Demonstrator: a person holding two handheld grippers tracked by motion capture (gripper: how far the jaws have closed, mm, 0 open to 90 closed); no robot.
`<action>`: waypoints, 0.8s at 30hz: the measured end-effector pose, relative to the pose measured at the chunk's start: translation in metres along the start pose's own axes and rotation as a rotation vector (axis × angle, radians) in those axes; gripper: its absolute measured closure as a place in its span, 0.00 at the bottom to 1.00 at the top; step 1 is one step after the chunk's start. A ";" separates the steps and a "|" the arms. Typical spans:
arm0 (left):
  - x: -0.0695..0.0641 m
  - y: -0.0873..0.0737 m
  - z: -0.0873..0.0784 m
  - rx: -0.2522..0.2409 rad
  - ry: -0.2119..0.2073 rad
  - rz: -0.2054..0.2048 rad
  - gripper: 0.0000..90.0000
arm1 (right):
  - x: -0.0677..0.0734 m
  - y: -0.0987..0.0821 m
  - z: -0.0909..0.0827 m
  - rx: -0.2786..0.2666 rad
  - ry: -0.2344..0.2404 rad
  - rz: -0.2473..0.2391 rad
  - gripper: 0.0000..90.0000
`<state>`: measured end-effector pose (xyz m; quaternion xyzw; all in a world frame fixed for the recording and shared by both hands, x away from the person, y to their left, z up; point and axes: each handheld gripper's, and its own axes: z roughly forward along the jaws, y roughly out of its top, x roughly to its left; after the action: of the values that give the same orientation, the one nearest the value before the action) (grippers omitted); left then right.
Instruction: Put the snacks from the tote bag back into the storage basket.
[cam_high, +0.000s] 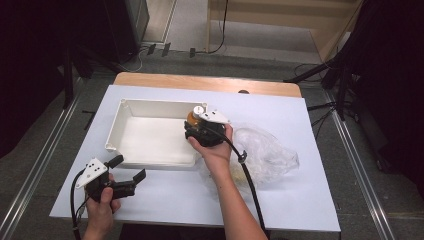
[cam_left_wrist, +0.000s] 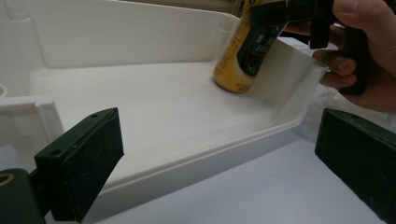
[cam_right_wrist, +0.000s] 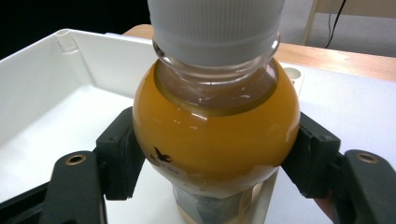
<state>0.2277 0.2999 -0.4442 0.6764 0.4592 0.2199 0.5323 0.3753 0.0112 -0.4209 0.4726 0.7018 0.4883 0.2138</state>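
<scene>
A bottle of orange drink (cam_high: 192, 116) with a white cap (cam_high: 199, 109) is at the right end of the white tray (cam_high: 150, 107). My right gripper (cam_high: 194, 123) is shut on it. In the right gripper view the pads (cam_right_wrist: 122, 154) press both sides of the bottle (cam_right_wrist: 215, 130) just below its shoulder. The left gripper view shows the bottle (cam_left_wrist: 238, 65) tilted, its base low on the tray floor beside the right wall (cam_left_wrist: 299, 70). My left gripper (cam_high: 129, 167) is open near the table's front left, its jaws wide apart and pointing at the tray's near rim (cam_left_wrist: 196, 163), holding nothing.
A crumpled clear plastic bag (cam_high: 265, 150) lies on the white table top just right of the tray, under my right forearm. The right gripper's cable (cam_high: 250, 185) trails back over the table. A wooden strip (cam_high: 210, 82) runs along the far edge.
</scene>
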 end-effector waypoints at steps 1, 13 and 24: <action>0.000 0.000 0.000 0.002 0.001 0.001 0.02 | 0.000 0.000 0.000 0.003 0.000 0.001 0.35; 0.001 0.001 -0.001 -0.004 0.003 -0.009 0.02 | -0.003 0.003 -0.004 0.018 0.005 -0.003 0.33; 0.000 0.001 0.000 -0.003 -0.003 -0.007 0.02 | 0.000 0.017 -0.024 -0.059 0.028 0.001 0.30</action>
<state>0.2277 0.2998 -0.4433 0.6743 0.4606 0.2178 0.5346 0.3650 0.0009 -0.3959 0.4595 0.6898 0.5155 0.2175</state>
